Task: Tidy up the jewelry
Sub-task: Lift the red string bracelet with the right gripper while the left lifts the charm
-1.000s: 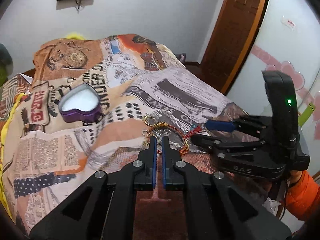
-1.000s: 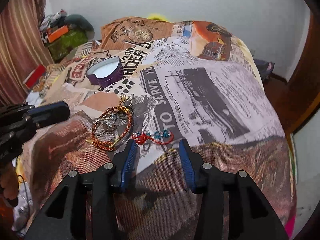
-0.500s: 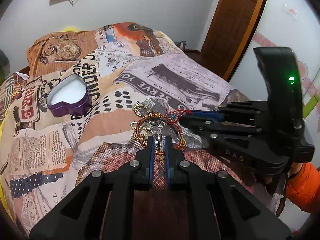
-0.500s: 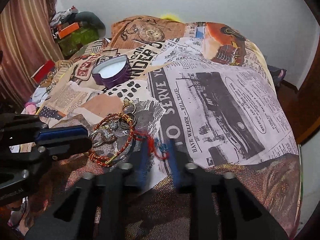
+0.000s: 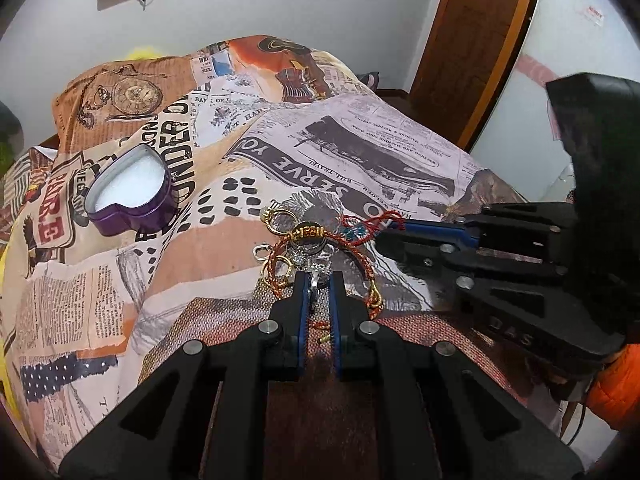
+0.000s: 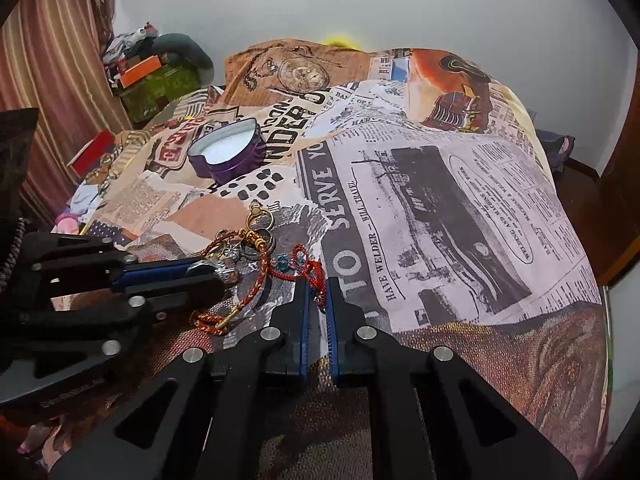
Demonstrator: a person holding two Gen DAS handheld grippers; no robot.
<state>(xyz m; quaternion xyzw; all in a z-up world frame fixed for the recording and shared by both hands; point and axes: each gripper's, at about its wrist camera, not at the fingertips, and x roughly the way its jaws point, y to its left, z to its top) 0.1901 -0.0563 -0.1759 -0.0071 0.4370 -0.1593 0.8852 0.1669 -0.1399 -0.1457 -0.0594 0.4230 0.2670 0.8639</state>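
I see a tangle of red-and-gold cord bracelets and rings [image 5: 304,252] on the bed [image 5: 360,152], my left gripper [image 5: 318,284] pinching a silver ring [image 5: 315,280], my right gripper [image 6: 318,292] closed on the red string bracelet [image 6: 304,266], details blurred.

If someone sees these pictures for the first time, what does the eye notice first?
Probably the tangle of jewelry on the newspaper-print bedspread, with both grippers closed at it: the left gripper on a silver ring, the right gripper on the red string bracelet. Farther back sits an open purple heart-shaped tin.
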